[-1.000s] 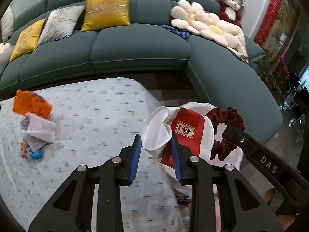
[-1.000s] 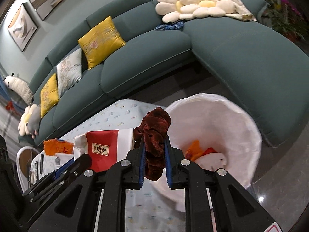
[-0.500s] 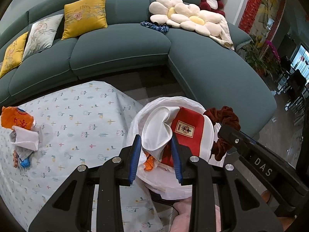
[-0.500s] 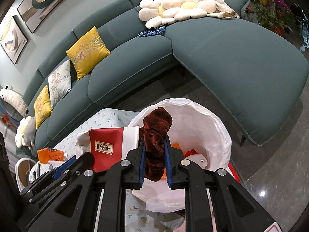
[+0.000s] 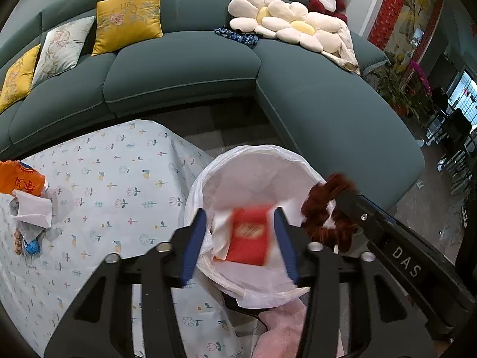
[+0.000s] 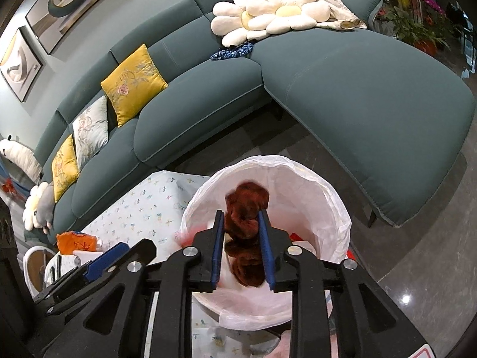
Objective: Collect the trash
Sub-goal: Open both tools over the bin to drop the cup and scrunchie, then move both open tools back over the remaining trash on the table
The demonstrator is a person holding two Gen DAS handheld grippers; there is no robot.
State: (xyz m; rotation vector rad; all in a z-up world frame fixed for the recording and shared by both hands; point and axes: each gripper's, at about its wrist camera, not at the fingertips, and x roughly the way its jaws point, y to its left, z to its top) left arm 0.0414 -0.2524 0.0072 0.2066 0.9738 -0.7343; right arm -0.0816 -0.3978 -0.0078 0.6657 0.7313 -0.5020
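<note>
1. Left wrist: my left gripper [image 5: 243, 238] has just been opening; its jaws stand apart, and the blurred red packet [image 5: 249, 243] sits loose between them over the white-lined bin [image 5: 253, 164].
2. Right wrist: my right gripper [image 6: 241, 241] has just been opening, and the brown scrunchie [image 6: 246, 223] lies between its pads over the bin [image 6: 313, 179]; I cannot tell whether they still press it.

teal sectional sofa [image 5: 184, 68], glossy dark floor [image 6: 417, 268]

Table in floral cloth [image 5: 119, 185], orange wrapper [image 5: 21, 177], white paper [image 5: 32, 211]
</note>
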